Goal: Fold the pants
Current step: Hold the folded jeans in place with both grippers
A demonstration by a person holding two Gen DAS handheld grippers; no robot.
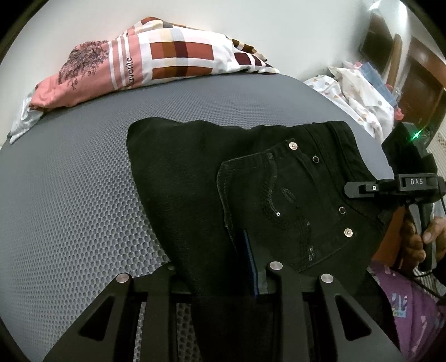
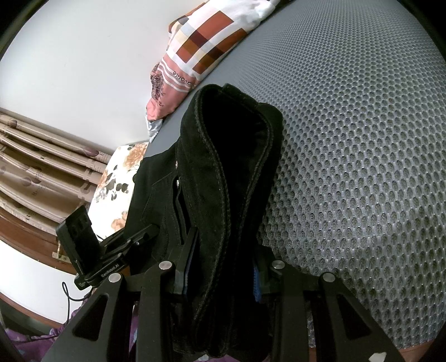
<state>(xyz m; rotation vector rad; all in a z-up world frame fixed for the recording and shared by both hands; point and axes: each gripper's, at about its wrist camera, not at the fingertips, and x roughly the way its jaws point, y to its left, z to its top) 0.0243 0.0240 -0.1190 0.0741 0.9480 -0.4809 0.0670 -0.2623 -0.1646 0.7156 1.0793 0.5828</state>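
The left tongs (image 1: 220, 274) are closed on the black pants (image 1: 223, 172), fabric bunched between the pads with a blue pad edge showing beside it; the right tongs (image 2: 223, 267) likewise clamp a thick fold of the pants (image 2: 223, 178), waistband seams running up from the pads; a blue pad edge shows on the right of that fold. In the left view the right tongs (image 1: 359, 190) show at the waistband edge, their body lettered "DAS", a green light glowing above; a hand (image 1: 429, 236) grips the handle below, partly cut by the frame edge. In the right view the left tongs (image 2: 139, 236) carry small white lettering near the base, too small to read surely.

The pants lie on a grey mesh mattress (image 1: 69, 181), back pocket up, rivets and sequin stitching visible; their near part is hidden under the tongs in both views. Bare mesh spreads left of the pants in the left view and right of them in the right view; the mattress's far edge meets a white wall (image 1: 69, 22). A patterned pillow (image 1: 156, 55) lies at that far edge, well apart from the pants, printed with a word ending "avorite"; its first letter is hidden in a crease. Bedding (image 1: 359, 92) heaps beyond the mattress's right edge.
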